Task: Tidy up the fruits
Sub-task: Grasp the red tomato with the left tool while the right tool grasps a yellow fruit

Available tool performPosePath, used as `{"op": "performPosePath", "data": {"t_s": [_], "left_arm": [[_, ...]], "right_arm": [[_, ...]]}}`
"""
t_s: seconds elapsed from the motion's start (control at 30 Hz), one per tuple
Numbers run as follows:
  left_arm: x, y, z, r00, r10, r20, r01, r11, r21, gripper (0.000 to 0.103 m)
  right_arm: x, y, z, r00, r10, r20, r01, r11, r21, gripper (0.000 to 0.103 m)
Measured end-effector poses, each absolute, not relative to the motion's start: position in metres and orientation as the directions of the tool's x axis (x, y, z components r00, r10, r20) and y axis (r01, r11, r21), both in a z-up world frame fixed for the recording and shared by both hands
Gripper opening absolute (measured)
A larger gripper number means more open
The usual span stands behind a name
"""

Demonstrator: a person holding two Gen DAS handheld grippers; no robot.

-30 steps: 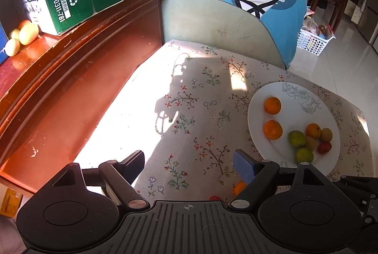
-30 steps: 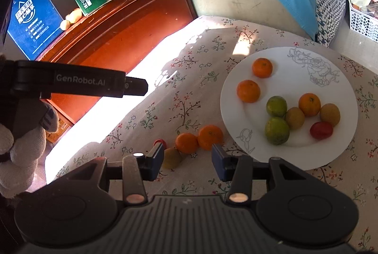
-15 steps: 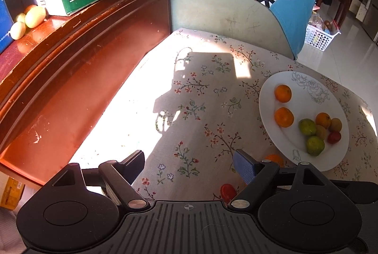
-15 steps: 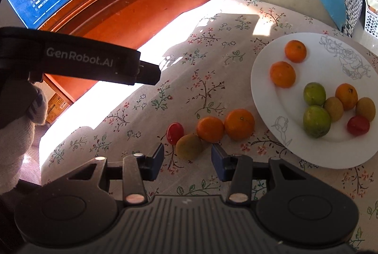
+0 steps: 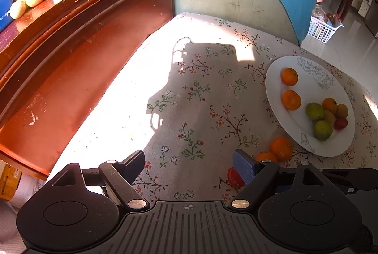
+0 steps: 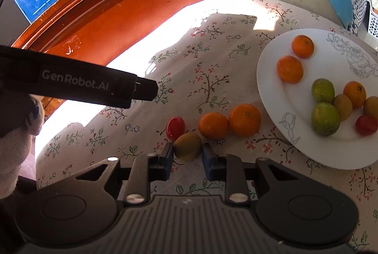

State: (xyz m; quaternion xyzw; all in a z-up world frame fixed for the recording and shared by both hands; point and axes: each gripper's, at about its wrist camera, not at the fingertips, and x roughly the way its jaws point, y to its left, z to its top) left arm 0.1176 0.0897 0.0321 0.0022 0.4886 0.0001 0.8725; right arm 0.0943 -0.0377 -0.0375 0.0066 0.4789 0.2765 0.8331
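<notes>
The right gripper [image 6: 186, 154], low in frame, brackets the brownish fruit [image 6: 187, 146] with narrowed jaws, not yet clamped, probably bound for the plate [image 6: 267, 88] at right. The left gripper [image 5: 189, 159] waits wide, empty.

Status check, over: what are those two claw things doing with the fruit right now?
Right hand-held gripper open, fingers astride brownish-yellow fruit on tablecloth. Left hand-held gripper open, empty. Red tomato touching fruit; plate nearby.
</notes>
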Motion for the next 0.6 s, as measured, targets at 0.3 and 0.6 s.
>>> {"op": "performPosePath", "data": {"t_s": [0.3,0.6], "left_arm": [[0.11,0.073,0.014,0.492,-0.031,-0.87,0.085,0.996,0.013,0.082],[0.105,0.052,-0.002,0.487,-0.067,-0.871,0.17,0.985,0.019,0.069]], "right_arm": [[0.089,-0.069,-0.031,0.408,0.412,-0.815,-0.404,0.882,0.243,0.026],[0.092,-0.079,-0.034,0.406,0.377,-0.832,-0.346,0.907,0.241,0.026]]}}
